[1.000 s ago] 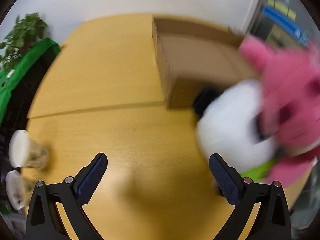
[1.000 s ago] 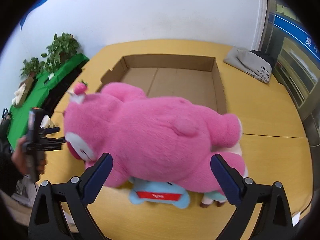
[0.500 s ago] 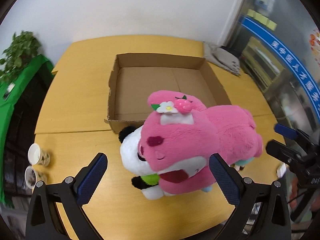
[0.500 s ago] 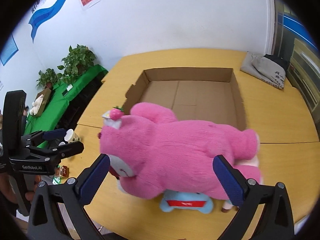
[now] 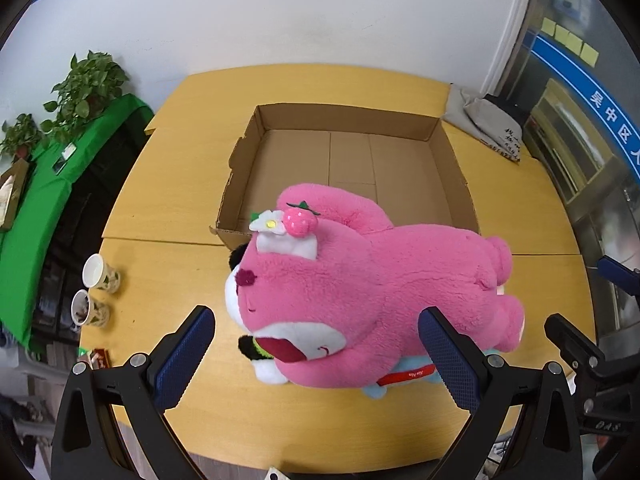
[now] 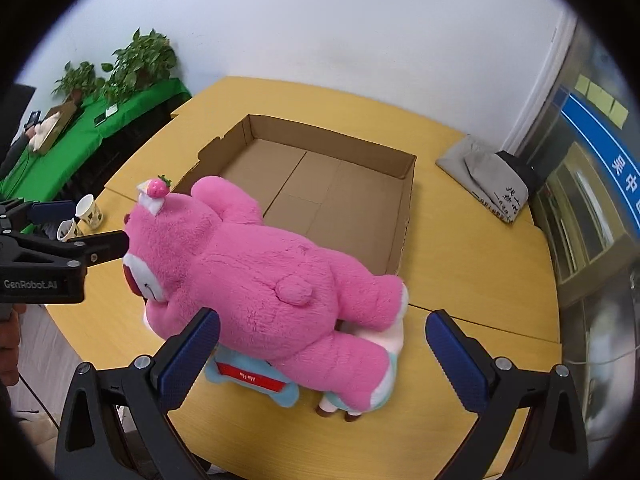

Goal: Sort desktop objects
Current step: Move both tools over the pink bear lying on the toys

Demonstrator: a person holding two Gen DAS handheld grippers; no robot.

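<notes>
A big pink plush bear point(image 5: 372, 296) point(image 6: 264, 276) lies face down across a pile of smaller toys near the table's front edge. Under it peek a black-and-white panda plush point(image 5: 256, 356) and a light blue plush with a red label point(image 6: 256, 380) point(image 5: 404, 376). Behind the pile sits a shallow open cardboard box point(image 5: 352, 160) point(image 6: 332, 184), with nothing in it. My left gripper point(image 5: 316, 356) hovers open above the bear's head. My right gripper point(image 6: 320, 356) hovers open over the bear's back and legs. Neither touches the bear.
Two patterned cups point(image 5: 94, 292) point(image 6: 82, 216) stand at the table's left edge. A grey folded bag point(image 5: 488, 124) point(image 6: 492, 180) lies at the back right. Left of the table runs a green-covered bench with potted plants point(image 6: 140, 60). A small red packet point(image 5: 100, 358) sits near the front left corner.
Both grippers have pulled back and risen, so the whole bear and box show. The left wrist view swung from the table's left side to face the bear's head.
</notes>
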